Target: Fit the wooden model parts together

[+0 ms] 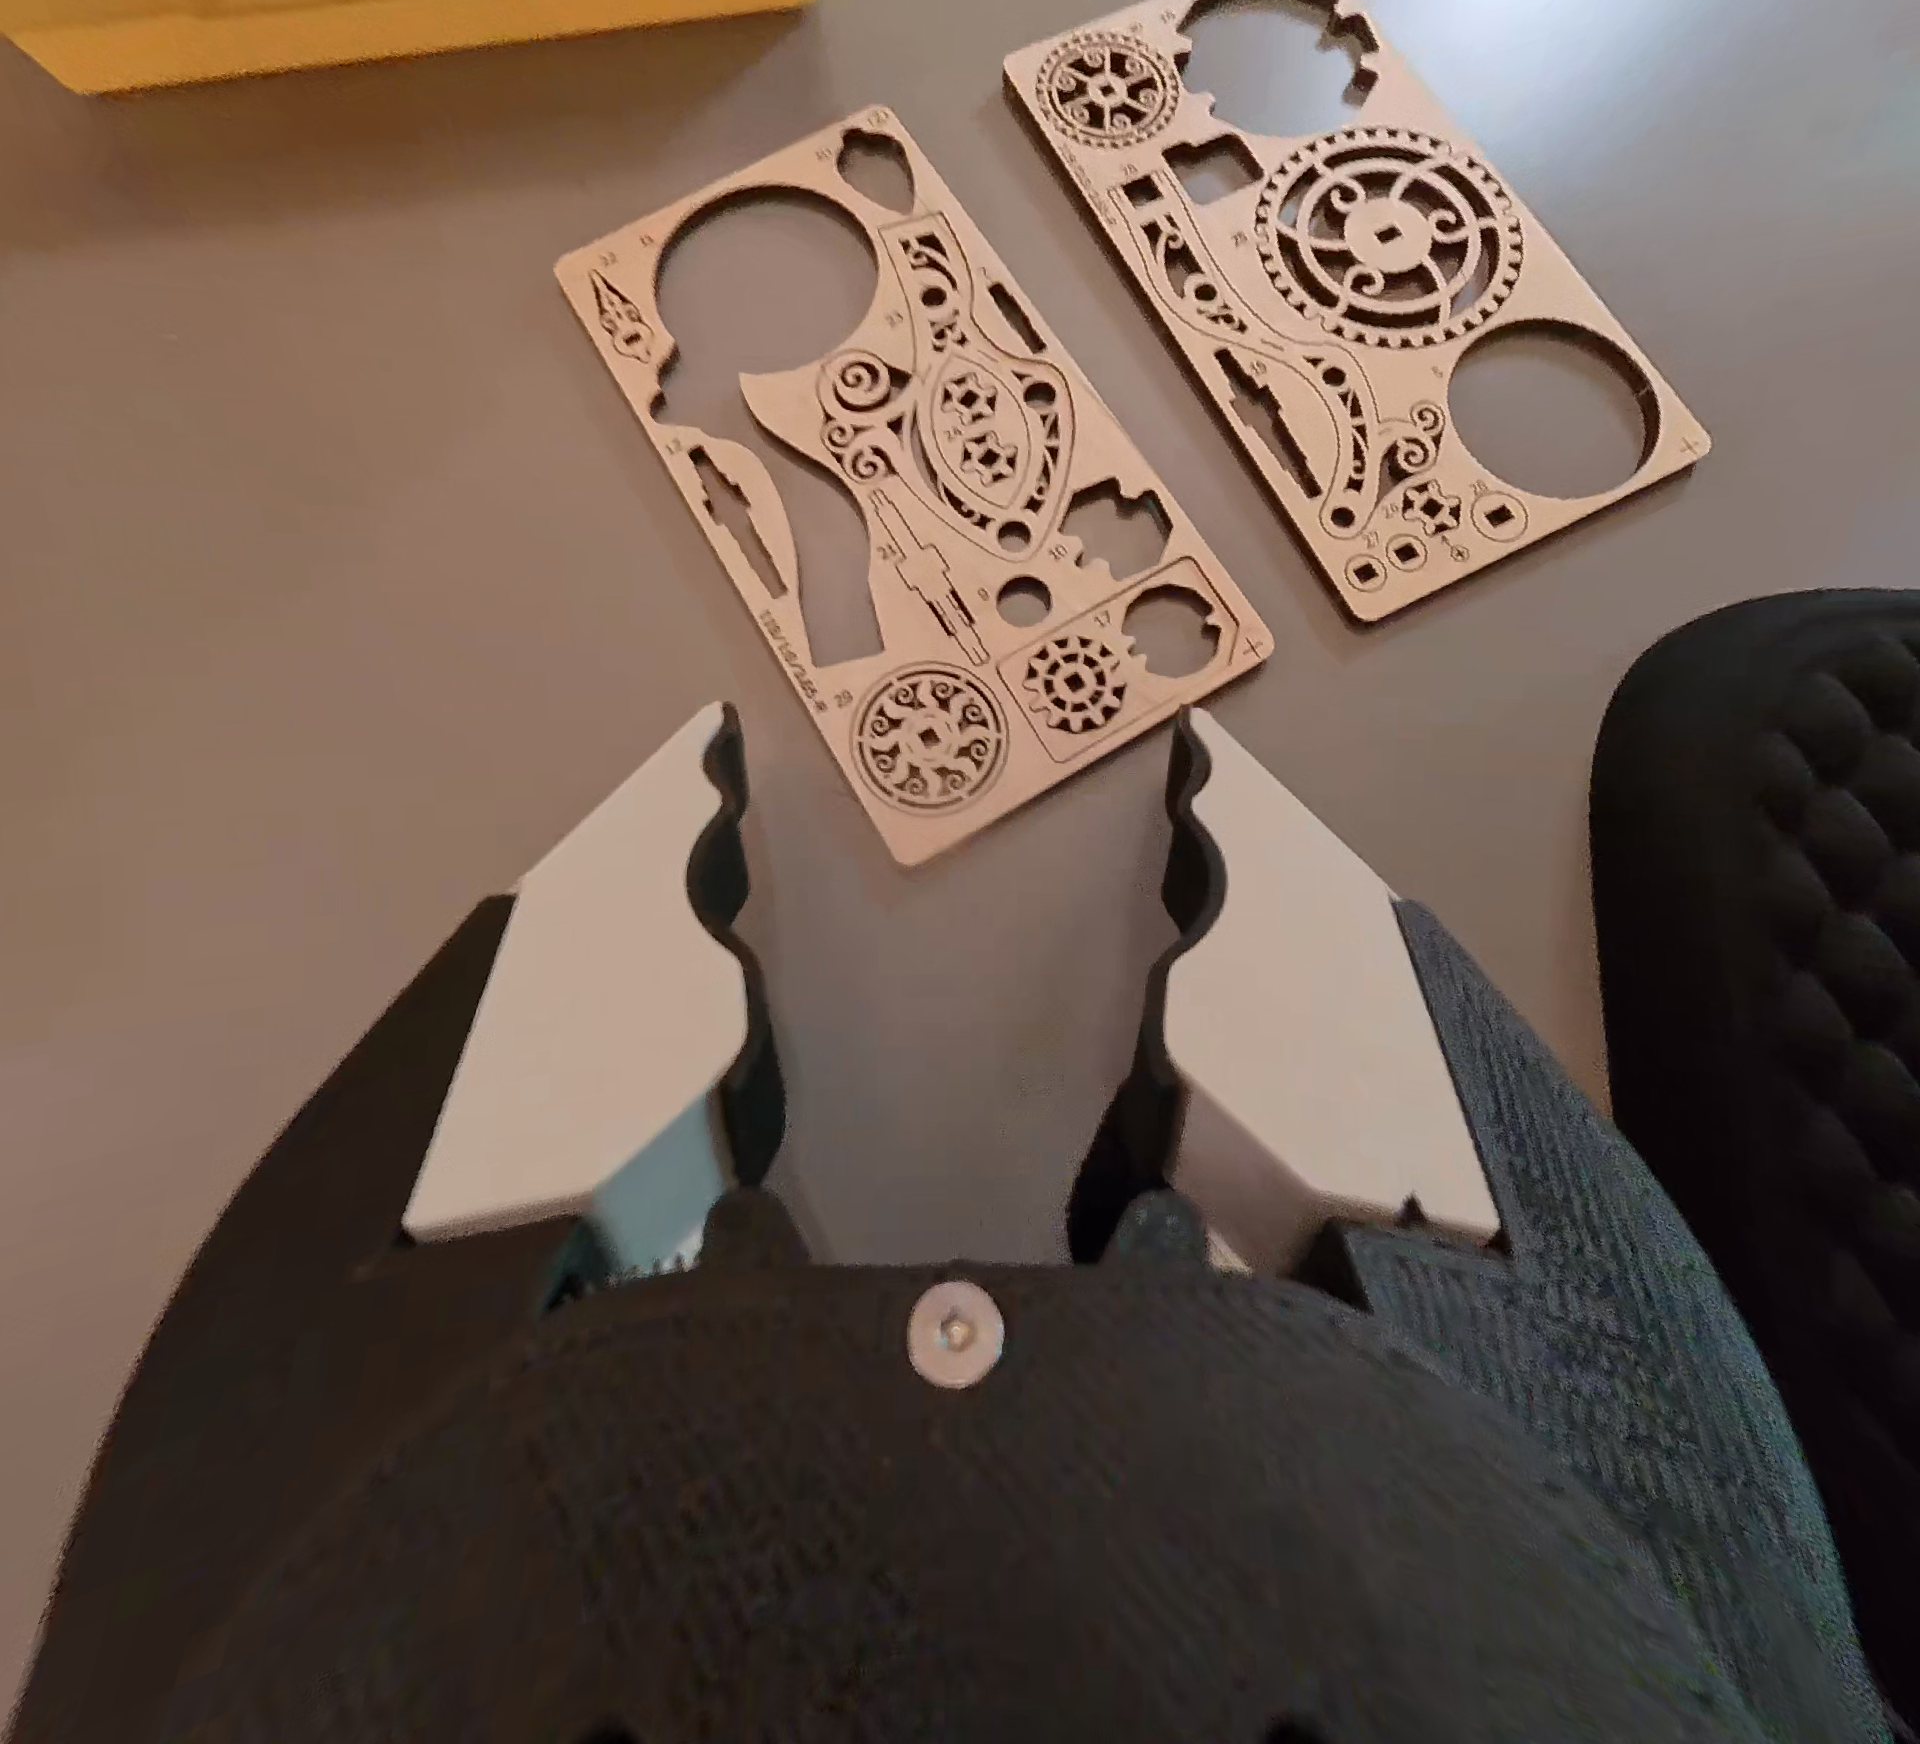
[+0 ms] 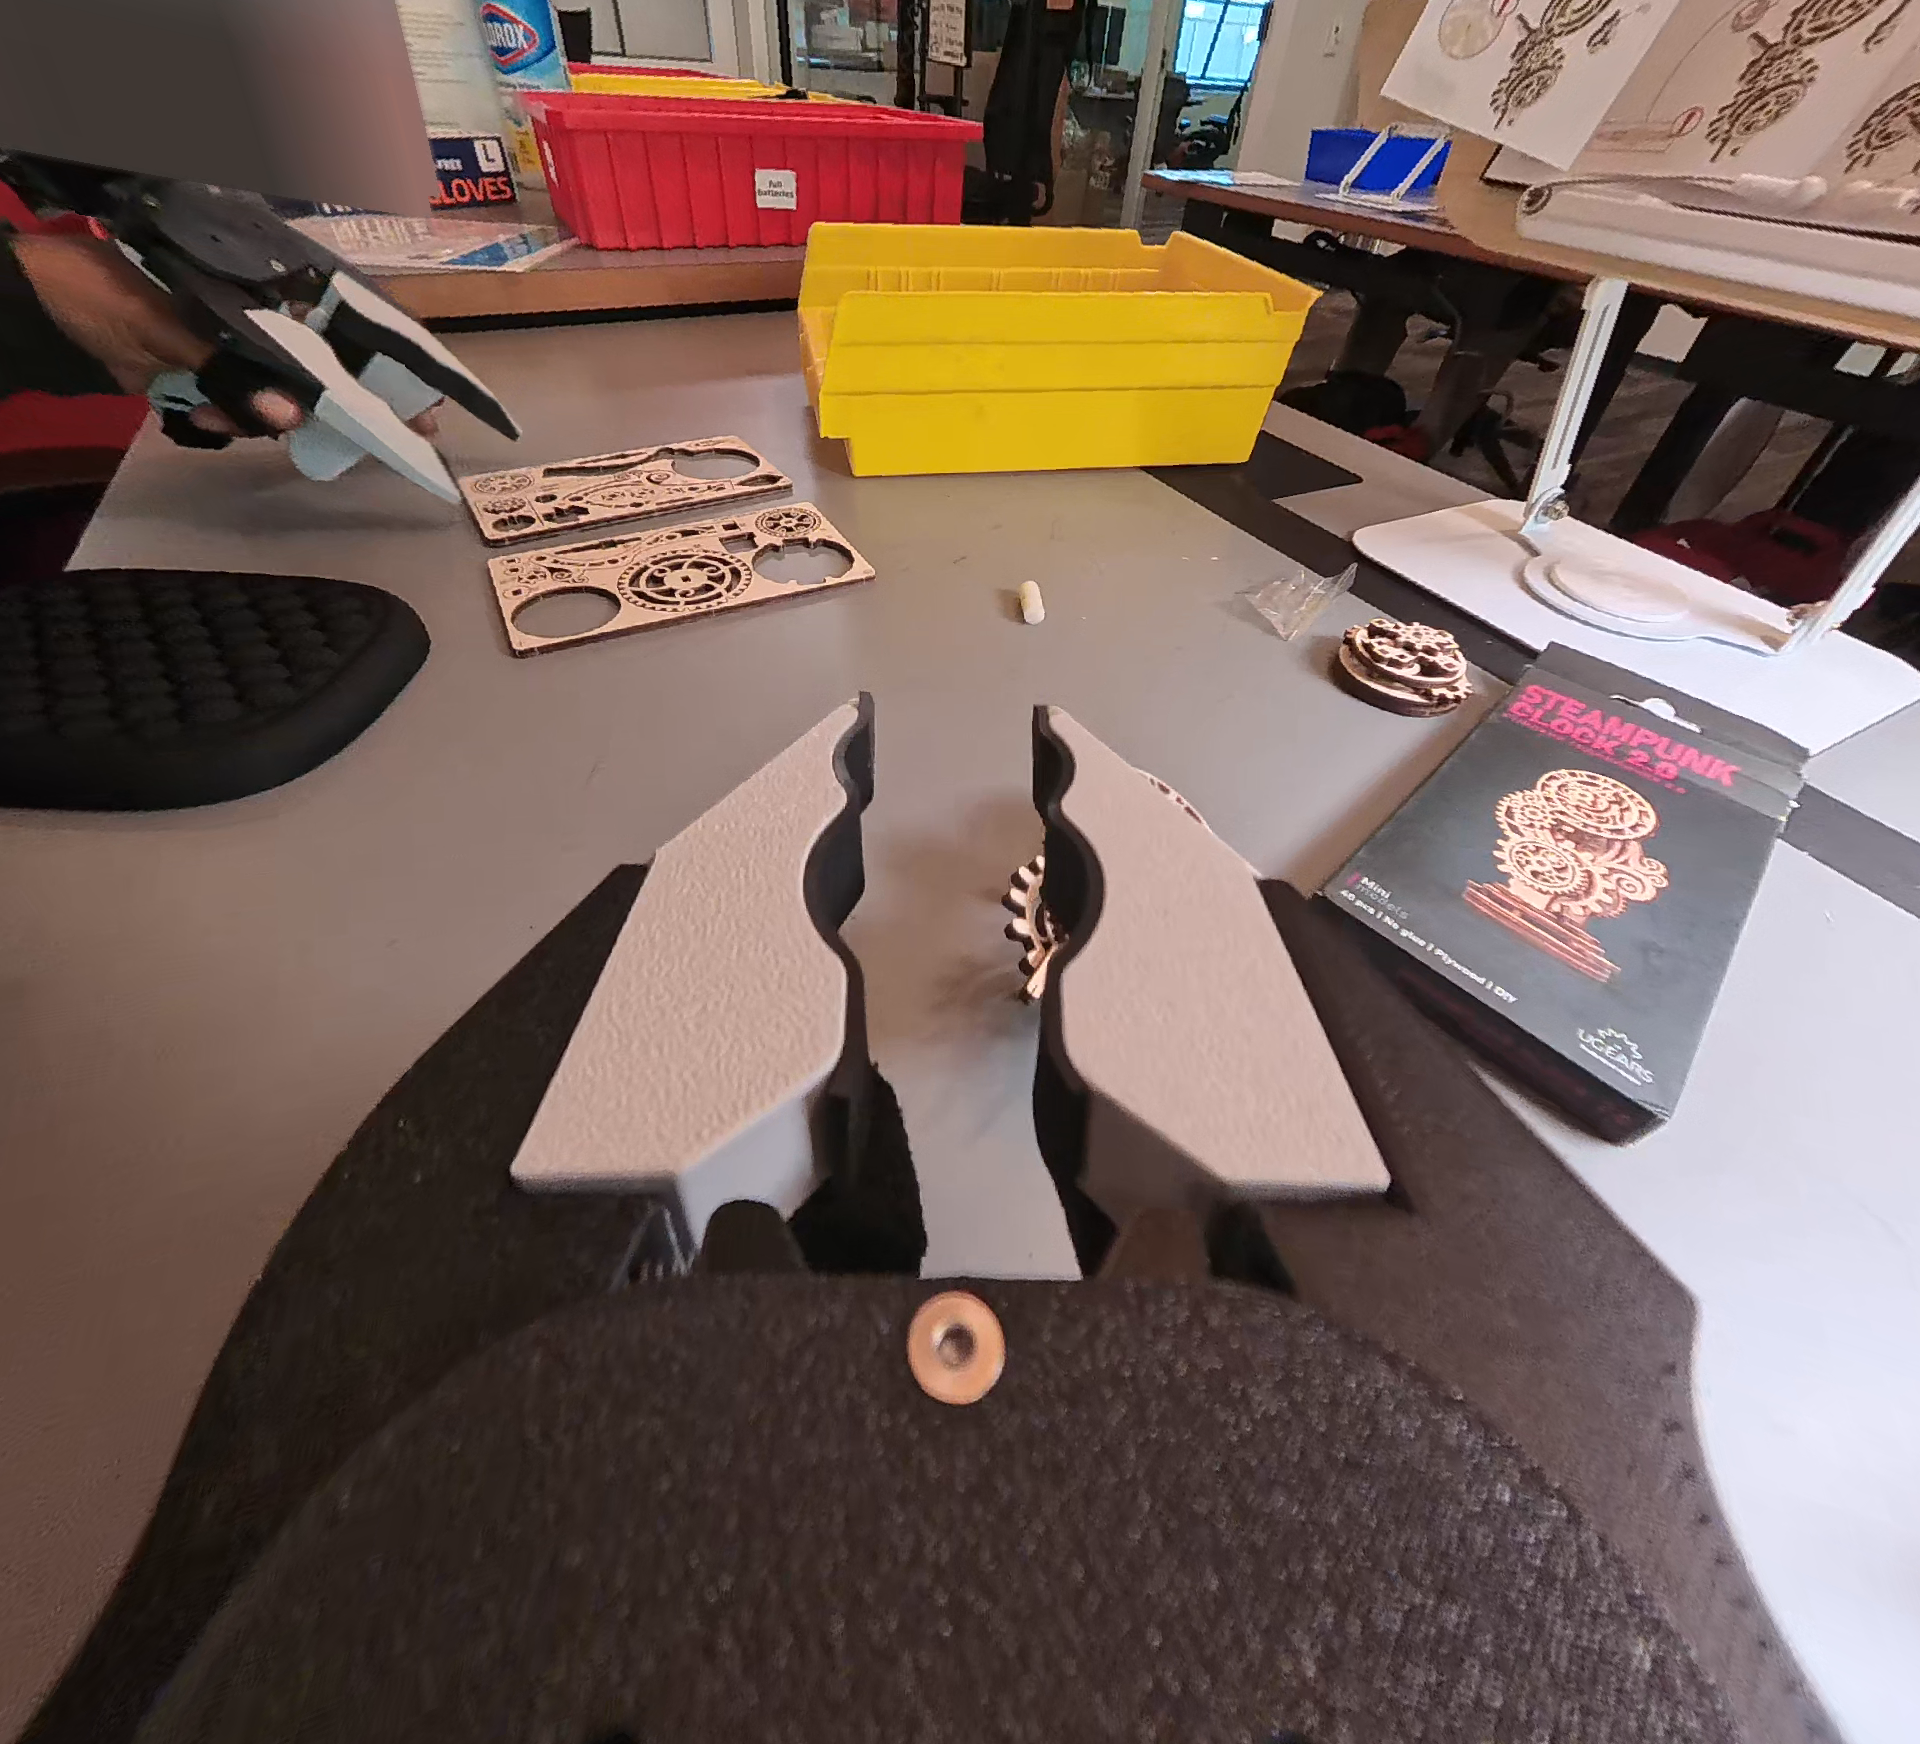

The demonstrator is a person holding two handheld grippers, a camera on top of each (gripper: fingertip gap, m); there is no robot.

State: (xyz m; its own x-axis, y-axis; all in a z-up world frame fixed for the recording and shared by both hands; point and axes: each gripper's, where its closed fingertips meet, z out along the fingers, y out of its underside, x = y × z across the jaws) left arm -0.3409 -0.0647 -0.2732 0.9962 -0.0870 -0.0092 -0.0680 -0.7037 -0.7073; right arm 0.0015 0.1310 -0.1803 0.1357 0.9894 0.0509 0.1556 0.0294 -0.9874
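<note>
Left gripper open and empty, hovering just short of the near wooden sheet; second sheet lies just beside it on the grey counter. Right gripper jaws apart, not clamped; a small wooden gear sits on edge against the right finger's inner pad, cannot tell if it's stuck there or resting on the counter. Half-built wooden model sits well right, near the black box. Risks: gear may tip or drop since nothing pinches it; prying parts from a thin sheet could snap them or slide the sheet
</note>
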